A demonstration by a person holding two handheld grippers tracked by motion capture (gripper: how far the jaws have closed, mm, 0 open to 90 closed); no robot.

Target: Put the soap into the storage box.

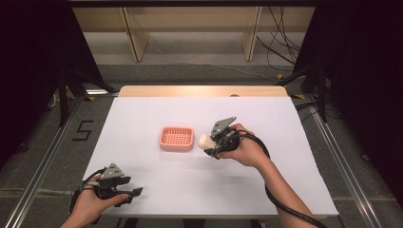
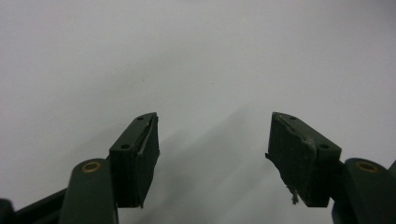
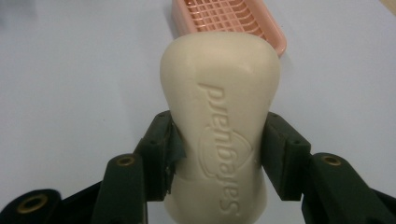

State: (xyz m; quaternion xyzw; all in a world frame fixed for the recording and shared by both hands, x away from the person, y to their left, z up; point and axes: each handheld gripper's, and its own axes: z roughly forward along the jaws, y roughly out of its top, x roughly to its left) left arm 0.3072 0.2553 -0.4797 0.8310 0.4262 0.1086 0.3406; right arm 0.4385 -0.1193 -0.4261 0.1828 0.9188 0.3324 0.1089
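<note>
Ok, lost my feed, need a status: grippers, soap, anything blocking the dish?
Right gripper shut on soap bar, just right of pink soap dish. Left gripper open, empty, near table edge. Dish empty, path clear.

The soap [image 3: 219, 126] bears the embossed brand "Safeguard" along its face, the letters running lengthwise over a shield-shaped emblem. On the floor [image 1: 43, 137] left of the surface [image 1: 142, 114], black tape forms the digit "5" [image 1: 83, 130].
</note>
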